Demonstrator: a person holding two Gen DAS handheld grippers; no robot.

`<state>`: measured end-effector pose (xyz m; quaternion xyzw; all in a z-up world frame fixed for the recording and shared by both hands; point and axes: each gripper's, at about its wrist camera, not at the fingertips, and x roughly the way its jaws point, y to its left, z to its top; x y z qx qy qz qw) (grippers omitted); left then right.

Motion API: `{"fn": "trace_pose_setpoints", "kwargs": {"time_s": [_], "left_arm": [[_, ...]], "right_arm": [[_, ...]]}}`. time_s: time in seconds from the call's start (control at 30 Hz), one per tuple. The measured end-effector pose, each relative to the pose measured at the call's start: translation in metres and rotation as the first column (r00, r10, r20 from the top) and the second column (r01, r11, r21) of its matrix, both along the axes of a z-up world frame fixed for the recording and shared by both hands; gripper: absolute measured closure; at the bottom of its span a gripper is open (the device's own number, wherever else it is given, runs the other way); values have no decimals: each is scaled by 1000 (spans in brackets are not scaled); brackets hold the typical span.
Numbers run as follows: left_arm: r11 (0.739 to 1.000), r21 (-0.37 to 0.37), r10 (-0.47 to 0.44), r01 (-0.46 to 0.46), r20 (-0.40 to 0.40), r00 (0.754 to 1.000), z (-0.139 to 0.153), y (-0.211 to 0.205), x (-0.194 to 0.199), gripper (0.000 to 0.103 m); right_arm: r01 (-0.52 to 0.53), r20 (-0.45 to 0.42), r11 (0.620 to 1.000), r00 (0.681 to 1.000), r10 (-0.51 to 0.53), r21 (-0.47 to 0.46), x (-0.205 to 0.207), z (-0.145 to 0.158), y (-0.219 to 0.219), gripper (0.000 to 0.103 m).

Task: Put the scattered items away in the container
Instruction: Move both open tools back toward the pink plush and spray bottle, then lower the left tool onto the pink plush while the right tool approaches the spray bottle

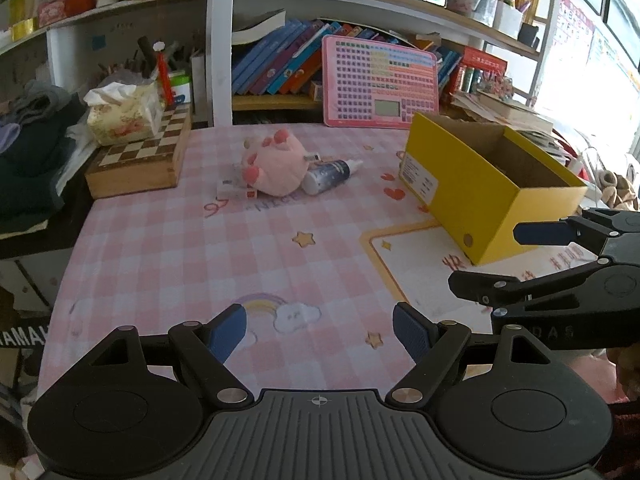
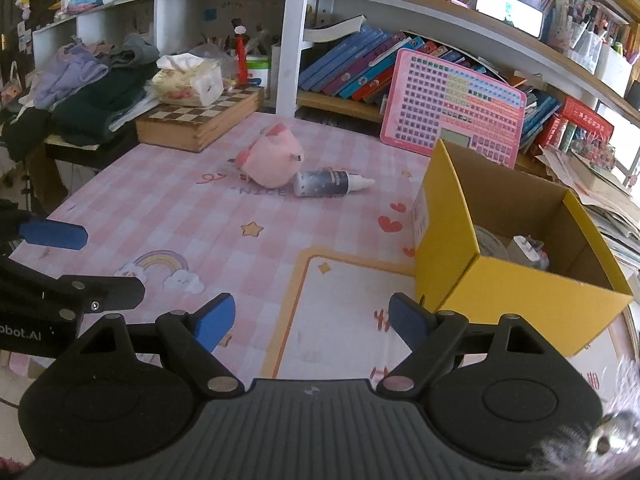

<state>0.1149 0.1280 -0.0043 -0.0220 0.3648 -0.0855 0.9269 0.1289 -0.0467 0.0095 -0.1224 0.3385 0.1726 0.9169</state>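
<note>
Step in hand looked like a fresh reach toward the leftover clutter at mid-frame: a round pink plush toy [image 1: 276, 168] lay on the pink checked bench cover [image 1: 192, 248], with a dark blue squeeze bottle with a white nozzle [image 1: 330, 176] lying on its side touching the plush's right edge, and a small white carton [image 1: 236, 190] tucked against its lower left. In the right wrist view the bottle [image 2: 328, 184] sat clear on its right end, so my call was to take it first, pinching across the barrel, not the tapered nozzle, which would likely slip. The plush was soft and bulky; a wide, centred squeeze would suit. The open yellow cardboard box [image 2: 516, 292] stood at the right of the frame, well apart from the pile, already holding a tape-like roll and a small white item, so drops should go over its near wall into the free back part. Left tool [image 1: 320, 330] was released, blue pads spread wide, holding nothing and over bare cover at lower centre. Right tool [image 2: 310, 322] was likewise released and empty, just beside the box's near left corner, not touching it as far as I could tell.
</note>
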Motion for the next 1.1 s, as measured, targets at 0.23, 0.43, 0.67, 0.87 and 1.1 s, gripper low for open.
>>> {"fn": "trace_pose_setpoints", "kwargs": {"time_s": [0.23, 0.43, 0.67, 0.87, 1.1], "left_arm": [[1000, 5, 18, -18, -3, 1000, -2, 4, 30, 21], [999, 11, 33, -33, 8, 999, -1, 8, 57, 21], [999, 19, 44, -44, 4, 999, -3, 13, 85, 21], [998, 29, 55, -55, -3, 998, -9, 17, 110, 21], [996, 15, 86, -86, -7, 996, -17, 24, 143, 23]], "right_arm": [[-4, -17, 1000, 1000, 4, 3, 33, -4, 3, 19], [-1, -30, 1000, 1000, 1, 15, 59, -9, 8, 19], [-2, -44, 1000, 999, 3, 31, 89, -15, 18, 19], [26, -80, 998, 997, -22, 49, 117, -25, 22, 18], [83, -117, 993, 990, -73, 80, 153, -34, 28, 18]]}}
